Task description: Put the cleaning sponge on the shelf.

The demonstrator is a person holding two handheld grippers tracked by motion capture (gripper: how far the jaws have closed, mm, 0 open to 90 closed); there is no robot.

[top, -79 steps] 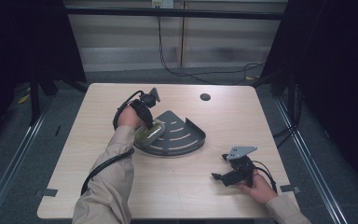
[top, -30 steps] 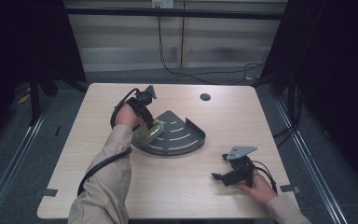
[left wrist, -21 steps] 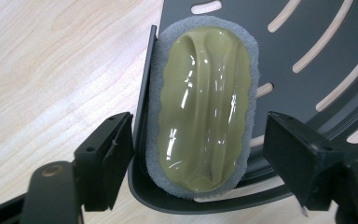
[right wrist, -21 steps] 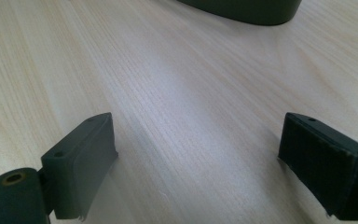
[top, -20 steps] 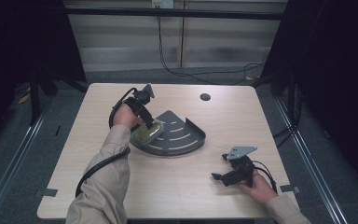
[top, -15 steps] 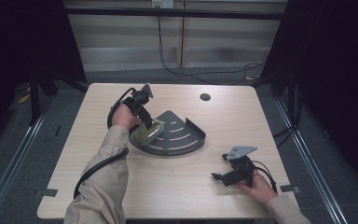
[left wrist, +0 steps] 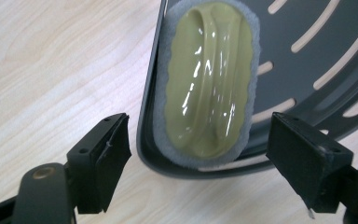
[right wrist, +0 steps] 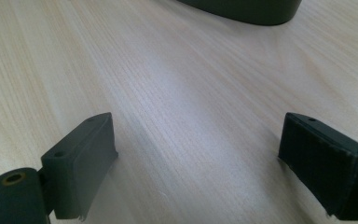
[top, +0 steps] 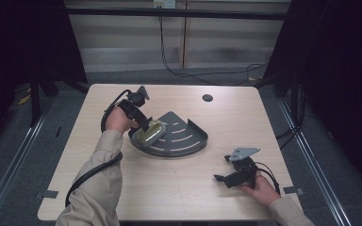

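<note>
A dark grey quarter-round slotted tray (top: 184, 136) lies at the table's middle. In its left corner rests an olive-green oval sponge (top: 150, 132) with a grey felt rim. My left gripper (top: 143, 123) hovers at that corner, open and holding nothing. In the left gripper view the sponge (left wrist: 207, 79) lies free in the tray (left wrist: 317, 46), ahead of the wide-apart jaws of the left gripper (left wrist: 200, 140). My right gripper (top: 224, 179) rests open on the bare table at the front right. The right gripper view has its jaws (right wrist: 198, 140) apart over wood, with the tray's edge (right wrist: 247, 9) far ahead.
A small black round disc (top: 207, 98) sits on the table near the back right. A black cable (top: 92, 172) trails from the left gripper along the sleeve. Bare wood lies between the tray and the right gripper.
My left gripper has drawn back a little to the left and away from the tray, uncovering the sponge that lies in it. The right gripper has not moved.
</note>
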